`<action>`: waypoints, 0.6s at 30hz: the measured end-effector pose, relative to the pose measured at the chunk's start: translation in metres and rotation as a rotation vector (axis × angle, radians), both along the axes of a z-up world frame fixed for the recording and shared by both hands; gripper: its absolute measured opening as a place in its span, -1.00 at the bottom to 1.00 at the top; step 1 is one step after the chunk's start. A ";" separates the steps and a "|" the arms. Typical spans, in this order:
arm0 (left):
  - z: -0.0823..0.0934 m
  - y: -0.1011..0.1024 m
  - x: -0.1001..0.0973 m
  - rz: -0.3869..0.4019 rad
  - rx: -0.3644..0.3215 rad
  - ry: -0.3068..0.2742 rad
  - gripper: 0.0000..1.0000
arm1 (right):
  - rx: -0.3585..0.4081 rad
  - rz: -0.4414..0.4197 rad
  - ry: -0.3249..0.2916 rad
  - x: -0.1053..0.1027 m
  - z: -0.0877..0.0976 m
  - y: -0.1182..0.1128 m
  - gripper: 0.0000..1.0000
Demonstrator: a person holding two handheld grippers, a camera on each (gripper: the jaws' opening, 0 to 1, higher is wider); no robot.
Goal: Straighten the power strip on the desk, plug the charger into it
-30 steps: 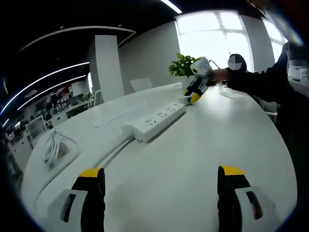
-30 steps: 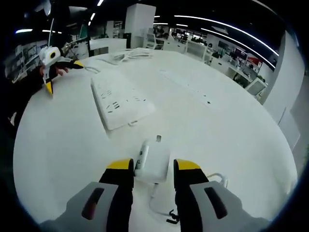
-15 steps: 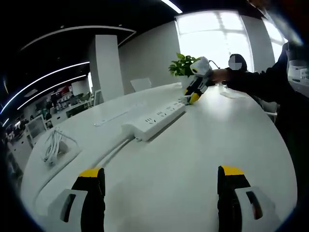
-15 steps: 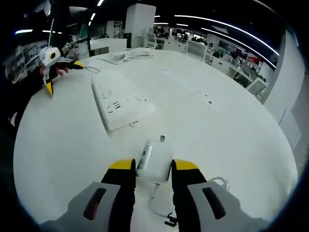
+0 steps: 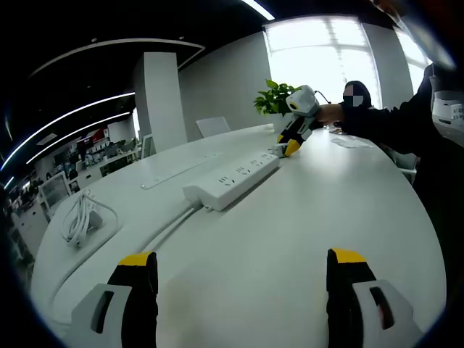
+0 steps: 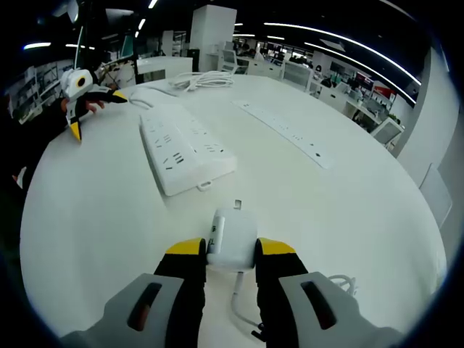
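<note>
Lifted since a second ago, the charger (image 6: 232, 238) now hangs above the desk (image 6: 94, 217), its prongs toward the power strip (image 6: 185, 147) just ahead; the right tongs (image 6: 229, 250) stay clamped on its smooth white rounded body, cable trailing below; the left tongs (image 5: 241, 262) hover with jaws wide apart over the glossy white desk, holding nothing; the long, flat power strip lies beside a coiled white cable (image 5: 78, 217).

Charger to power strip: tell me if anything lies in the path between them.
Nothing visible does. The right gripper holds the charger, and only bare desk lies between it and the power strip. The charger's cable trails behind, away from the strip.
</note>
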State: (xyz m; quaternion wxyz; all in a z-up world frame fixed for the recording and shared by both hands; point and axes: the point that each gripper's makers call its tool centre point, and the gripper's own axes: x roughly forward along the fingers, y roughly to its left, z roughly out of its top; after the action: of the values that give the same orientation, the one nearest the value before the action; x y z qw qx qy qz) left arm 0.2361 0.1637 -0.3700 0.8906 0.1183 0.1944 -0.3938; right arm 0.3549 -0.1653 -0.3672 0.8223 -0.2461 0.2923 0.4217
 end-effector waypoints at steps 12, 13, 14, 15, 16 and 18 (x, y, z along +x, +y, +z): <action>0.000 0.001 -0.001 0.004 0.001 -0.001 0.99 | -0.009 0.017 -0.026 0.001 0.002 0.001 -0.51; 0.000 0.001 -0.001 0.004 0.001 -0.001 0.99 | -0.011 0.018 -0.028 0.001 0.002 0.001 -0.51; 0.000 0.001 -0.001 0.005 0.001 -0.001 0.99 | -0.012 0.019 -0.029 0.002 0.002 0.001 -0.51; 0.000 0.001 0.000 0.005 0.001 -0.003 0.99 | -0.014 0.019 -0.030 0.002 0.002 0.001 -0.51; 0.000 0.001 0.000 0.005 -0.001 -0.002 0.99 | -0.016 0.018 -0.032 0.002 0.002 0.001 -0.51; 0.000 0.000 0.000 0.004 -0.001 -0.001 0.99 | -0.021 0.018 -0.033 0.003 0.002 0.000 -0.51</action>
State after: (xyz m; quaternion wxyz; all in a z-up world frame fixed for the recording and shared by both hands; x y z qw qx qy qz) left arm 0.2361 0.1642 -0.3698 0.8915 0.1178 0.1938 -0.3922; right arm 0.3577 -0.1654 -0.3651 0.8205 -0.2644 0.2809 0.4219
